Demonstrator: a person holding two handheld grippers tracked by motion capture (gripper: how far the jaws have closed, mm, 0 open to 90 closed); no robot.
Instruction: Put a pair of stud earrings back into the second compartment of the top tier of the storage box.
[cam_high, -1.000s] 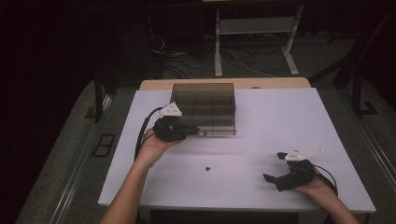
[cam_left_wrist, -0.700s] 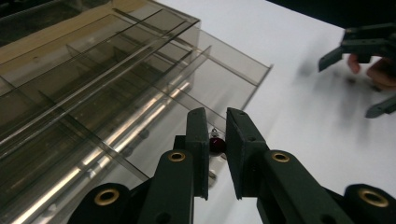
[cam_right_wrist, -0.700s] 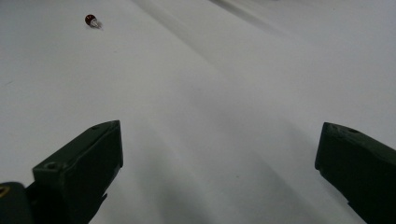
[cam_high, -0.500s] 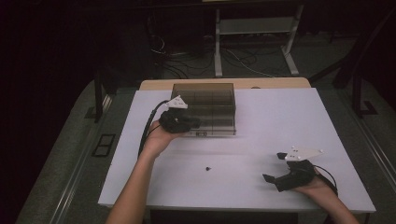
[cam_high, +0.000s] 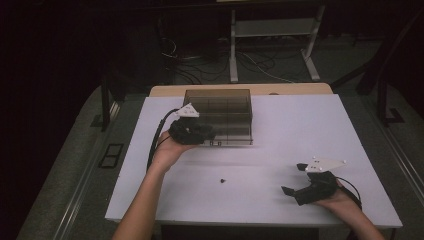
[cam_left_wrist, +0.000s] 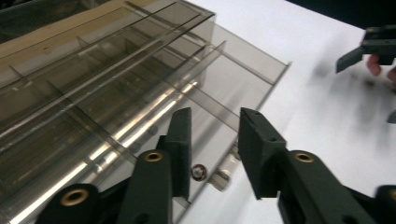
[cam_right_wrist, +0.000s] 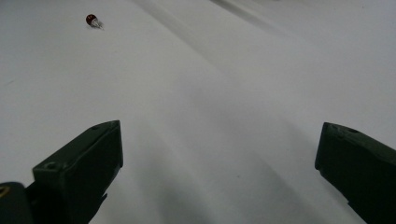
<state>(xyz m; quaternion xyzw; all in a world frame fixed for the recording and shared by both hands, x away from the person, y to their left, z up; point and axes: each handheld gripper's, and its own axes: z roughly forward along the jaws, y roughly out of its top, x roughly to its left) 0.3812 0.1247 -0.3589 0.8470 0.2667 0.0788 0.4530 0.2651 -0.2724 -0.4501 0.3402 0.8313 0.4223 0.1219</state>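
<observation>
A smoky clear compartment box stands at the back middle of the white table. My left gripper is at the box's front left edge. Its jaws have just been opening and stand parted, pressing on nothing. In the left gripper view, the left gripper frames the box's front edge, with a small red and silver piece low in the gap. My right gripper rests open near the front right. A small red-headed part lies loose on the table, left of the right gripper.
The table's front edge runs just below the right hand. A metal stand and cables sit on the dark floor behind the table. Bare white surface lies between the two grippers.
The left gripper has shifted slightly along the box's front edge and its jaws have parted. The right gripper has stayed put.
</observation>
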